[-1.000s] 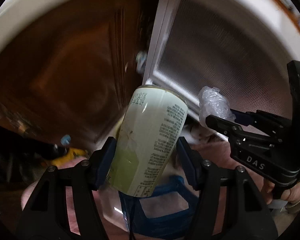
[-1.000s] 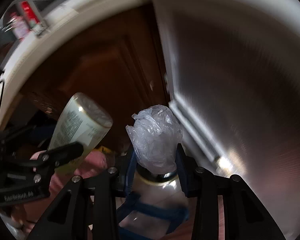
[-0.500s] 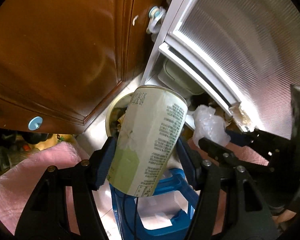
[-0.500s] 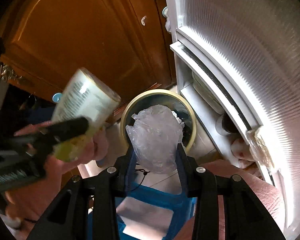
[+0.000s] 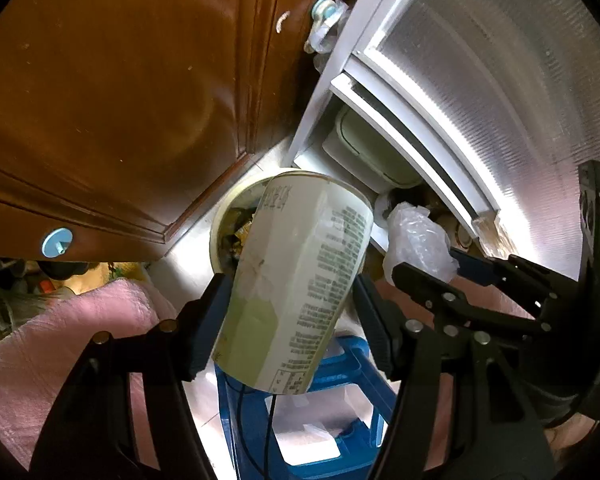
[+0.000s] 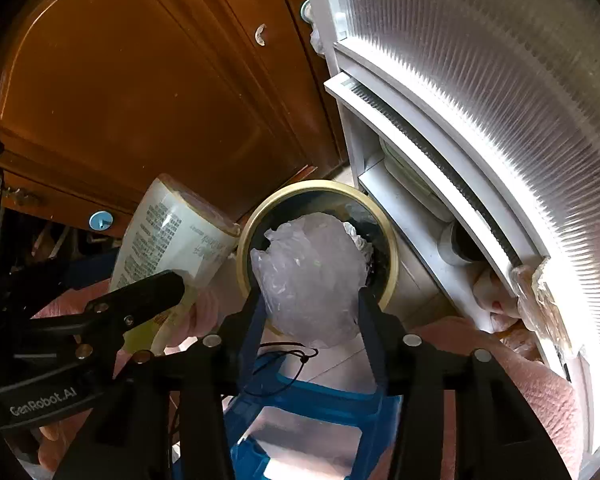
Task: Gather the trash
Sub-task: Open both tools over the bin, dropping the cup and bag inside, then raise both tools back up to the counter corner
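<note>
Can [image 5: 300, 280] clamped in left tool [image 5: 288, 312], bag [image 6: 308, 280] (crumpled) in right tool [image 6: 310, 312]

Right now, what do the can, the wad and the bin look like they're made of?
Can: likely thin metal under a glossy printed label; highlights down its side.
Wad: thin translucent plastic film, crinkled and shiny.
Bin: smooth yellowish rim, dark inside; plastic or painted metal, can't tell.

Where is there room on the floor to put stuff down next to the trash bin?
Bare floor shows between the wooden cabinet door and the trash bin, and in front of the bin above the blue stool. The bin's right side is crowded by the white door frame.
</note>
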Available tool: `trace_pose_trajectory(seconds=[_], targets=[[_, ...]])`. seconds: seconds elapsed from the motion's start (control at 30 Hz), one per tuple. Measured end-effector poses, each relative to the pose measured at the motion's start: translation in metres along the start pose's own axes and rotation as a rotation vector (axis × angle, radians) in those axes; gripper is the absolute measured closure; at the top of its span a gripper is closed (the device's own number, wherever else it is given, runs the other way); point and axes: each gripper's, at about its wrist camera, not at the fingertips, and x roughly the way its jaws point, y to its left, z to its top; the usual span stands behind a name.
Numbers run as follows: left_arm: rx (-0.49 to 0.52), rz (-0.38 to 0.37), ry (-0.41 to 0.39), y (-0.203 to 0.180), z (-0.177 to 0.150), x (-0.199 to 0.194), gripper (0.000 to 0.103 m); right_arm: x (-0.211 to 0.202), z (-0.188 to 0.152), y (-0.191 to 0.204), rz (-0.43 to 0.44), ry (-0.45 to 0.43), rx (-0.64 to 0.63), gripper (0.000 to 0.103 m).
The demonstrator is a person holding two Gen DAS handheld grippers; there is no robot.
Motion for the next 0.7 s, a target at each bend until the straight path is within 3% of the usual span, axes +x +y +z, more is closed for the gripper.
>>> trace_pose_trajectory(seconds=[0.13, 0.27, 0.7], targets=[[-0.029, 0.011, 0.003, 0.004, 0.002, -0.002, 0.038, -0.001, 0.006, -0.003, -0.019, -0.021, 0.025, 0.038], [-0.046, 0.026, -0.008, 0.009, 0.004, -0.004, 0.018, -0.005, 0.008, -0.008, -0.011, -0.047, 0.047, 0.035], [-0.003, 0.053, -0.017, 0.002, 0.003, -0.004, 0.014, 0.000, 0.009, -0.016, -0.021, -0.029, 0.065, 0.035]])
